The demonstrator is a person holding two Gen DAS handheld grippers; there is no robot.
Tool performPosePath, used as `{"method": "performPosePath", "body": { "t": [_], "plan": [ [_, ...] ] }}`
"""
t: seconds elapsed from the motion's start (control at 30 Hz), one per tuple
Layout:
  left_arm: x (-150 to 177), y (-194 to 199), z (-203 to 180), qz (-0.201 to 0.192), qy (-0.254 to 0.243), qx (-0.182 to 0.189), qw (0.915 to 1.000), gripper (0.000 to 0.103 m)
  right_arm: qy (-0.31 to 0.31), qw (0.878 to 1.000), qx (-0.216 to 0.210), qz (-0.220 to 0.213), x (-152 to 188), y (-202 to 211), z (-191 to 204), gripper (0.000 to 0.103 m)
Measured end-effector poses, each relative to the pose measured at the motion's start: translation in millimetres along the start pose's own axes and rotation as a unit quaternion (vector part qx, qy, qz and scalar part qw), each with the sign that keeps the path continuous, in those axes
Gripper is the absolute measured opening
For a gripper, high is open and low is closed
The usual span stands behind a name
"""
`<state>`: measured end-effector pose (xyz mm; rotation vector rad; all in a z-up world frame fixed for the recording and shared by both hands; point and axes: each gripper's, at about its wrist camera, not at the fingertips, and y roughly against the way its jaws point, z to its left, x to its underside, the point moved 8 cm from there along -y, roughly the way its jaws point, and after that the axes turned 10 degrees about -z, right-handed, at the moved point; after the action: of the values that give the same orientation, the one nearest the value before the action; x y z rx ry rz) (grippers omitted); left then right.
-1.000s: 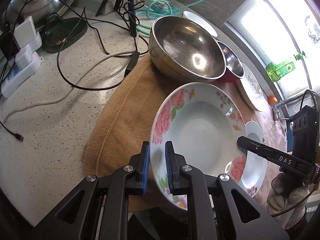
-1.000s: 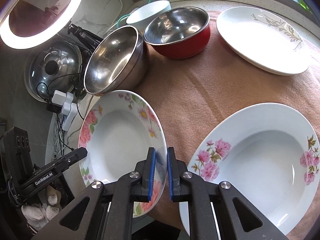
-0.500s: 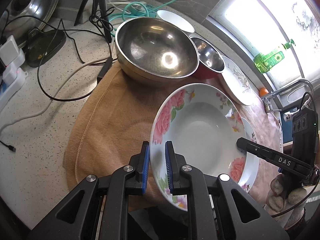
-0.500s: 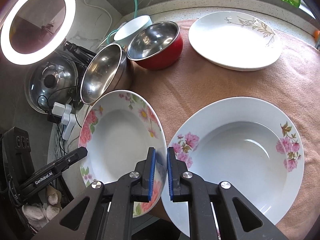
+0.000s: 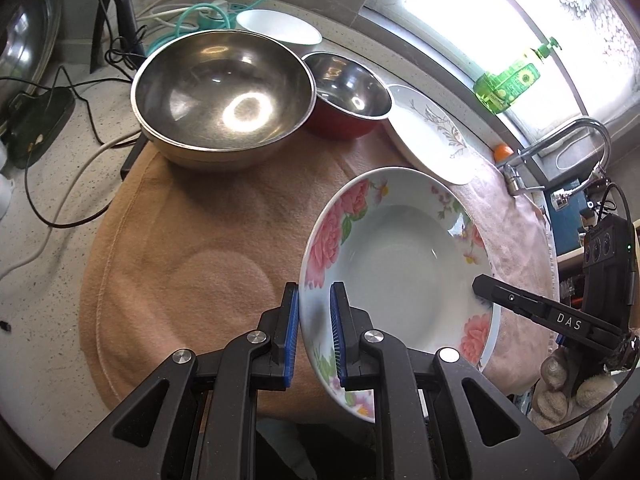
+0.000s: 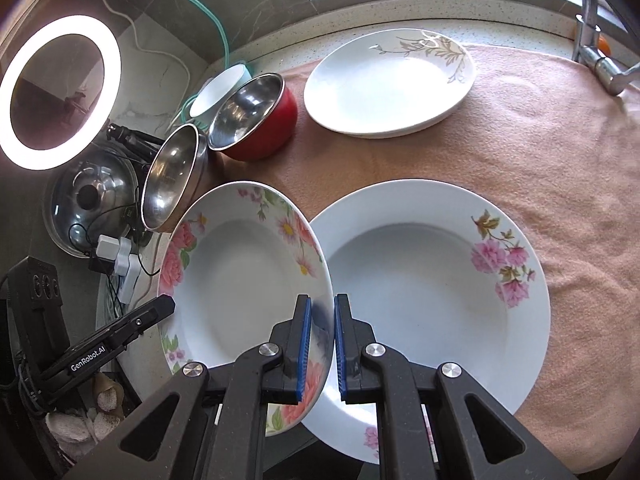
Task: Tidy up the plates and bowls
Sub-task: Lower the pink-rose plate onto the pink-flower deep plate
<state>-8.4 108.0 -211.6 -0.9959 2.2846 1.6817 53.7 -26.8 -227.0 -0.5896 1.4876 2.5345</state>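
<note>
Rose-patterned deep plate (image 5: 400, 264), clamped at opposite rim edges by the left gripper (image 5: 314, 332) and right gripper (image 6: 319, 344), is held clear of the peach towel (image 5: 208, 248), partly overlapping the pink-flowered deep plate (image 6: 432, 280), presumably for stacking.

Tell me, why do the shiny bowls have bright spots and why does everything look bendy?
Left wrist view: a bright ring glares inside the big steel bowl, and the window is washed out white. Right wrist view: the ring light glows. Both fisheye views curve edges.
</note>
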Motion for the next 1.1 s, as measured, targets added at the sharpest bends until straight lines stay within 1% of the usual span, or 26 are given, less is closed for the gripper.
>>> {"method": "performPosePath", "body": {
  "t": [0.5, 1.1],
  "plan": [
    [10, -24, -47, 0.027, -0.039, 0.029, 0.9984, 0.013, -0.043, 0.998, 0.029, -0.018, 8, 25, -50, 0.011],
    [24, -47, -76, 0.047, -0.070, 0.039, 0.9957, 0.013, -0.069, 0.996, 0.057, -0.021, 22, 32, -91, 0.011]
  ]
}}
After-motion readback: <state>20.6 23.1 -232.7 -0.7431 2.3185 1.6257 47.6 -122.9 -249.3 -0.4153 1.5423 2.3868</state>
